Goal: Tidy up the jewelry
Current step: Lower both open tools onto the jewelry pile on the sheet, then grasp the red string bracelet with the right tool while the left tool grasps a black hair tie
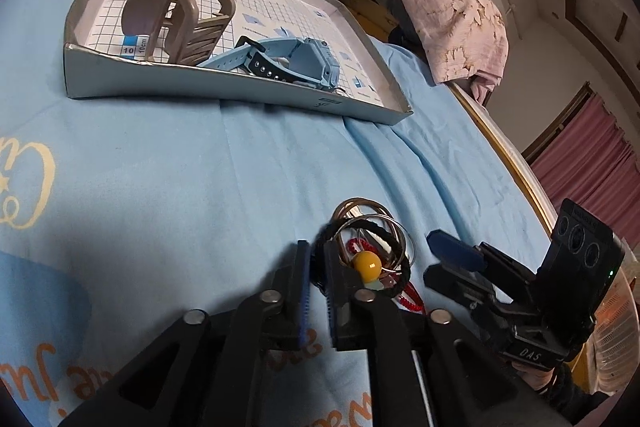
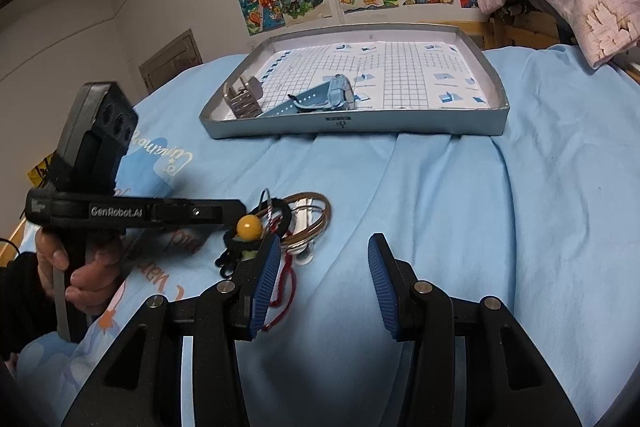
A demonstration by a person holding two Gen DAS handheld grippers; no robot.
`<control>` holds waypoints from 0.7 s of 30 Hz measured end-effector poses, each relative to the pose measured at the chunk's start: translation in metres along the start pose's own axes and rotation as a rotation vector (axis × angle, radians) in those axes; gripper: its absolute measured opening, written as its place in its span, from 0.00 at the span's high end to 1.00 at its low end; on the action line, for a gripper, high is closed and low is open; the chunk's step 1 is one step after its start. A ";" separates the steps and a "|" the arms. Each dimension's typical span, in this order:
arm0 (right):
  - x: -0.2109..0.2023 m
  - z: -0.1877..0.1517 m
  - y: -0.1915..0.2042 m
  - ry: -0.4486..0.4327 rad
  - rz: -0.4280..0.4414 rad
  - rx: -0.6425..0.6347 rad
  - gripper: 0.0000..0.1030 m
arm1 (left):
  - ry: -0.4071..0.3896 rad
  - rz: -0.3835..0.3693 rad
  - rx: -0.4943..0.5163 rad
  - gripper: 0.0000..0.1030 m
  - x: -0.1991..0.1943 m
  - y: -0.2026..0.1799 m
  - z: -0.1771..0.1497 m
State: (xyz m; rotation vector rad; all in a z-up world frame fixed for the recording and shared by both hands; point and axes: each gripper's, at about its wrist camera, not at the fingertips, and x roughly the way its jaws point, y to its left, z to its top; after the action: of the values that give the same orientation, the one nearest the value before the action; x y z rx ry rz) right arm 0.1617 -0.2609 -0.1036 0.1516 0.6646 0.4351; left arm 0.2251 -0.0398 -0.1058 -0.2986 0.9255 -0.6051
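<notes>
Inside tray (image 1: 224, 91): clip (image 1: 188, 23), watch (image 1: 296, 61).

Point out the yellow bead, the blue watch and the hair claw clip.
yellow bead (image 1: 367, 264): left wrist view, centre of the ball.
blue watch (image 1: 310, 61): left wrist view, on its case.
hair claw clip (image 1: 200, 27): left wrist view, on its teeth.

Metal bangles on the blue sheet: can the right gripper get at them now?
Probably yes. The right gripper is open, just beside the thin metal bangles, with bare sheet between. But the left gripper is pinching the black hair tie tangled with them.
</notes>
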 end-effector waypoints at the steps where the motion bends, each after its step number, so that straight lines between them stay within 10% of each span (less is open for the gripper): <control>1: 0.000 -0.001 0.001 0.006 0.007 -0.004 0.60 | 0.006 -0.008 0.002 0.83 0.001 -0.001 0.000; 15: 0.005 -0.010 0.034 0.092 0.050 -0.157 0.60 | 0.065 -0.037 -0.001 0.80 0.015 0.001 0.003; 21: 0.009 -0.013 0.035 0.125 0.015 -0.163 0.79 | 0.106 -0.015 0.009 0.87 0.024 -0.001 0.003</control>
State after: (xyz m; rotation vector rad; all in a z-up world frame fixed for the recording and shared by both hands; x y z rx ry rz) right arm 0.1474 -0.2252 -0.1093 -0.0247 0.7475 0.5143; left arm 0.2382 -0.0547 -0.1192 -0.2675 1.0232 -0.6436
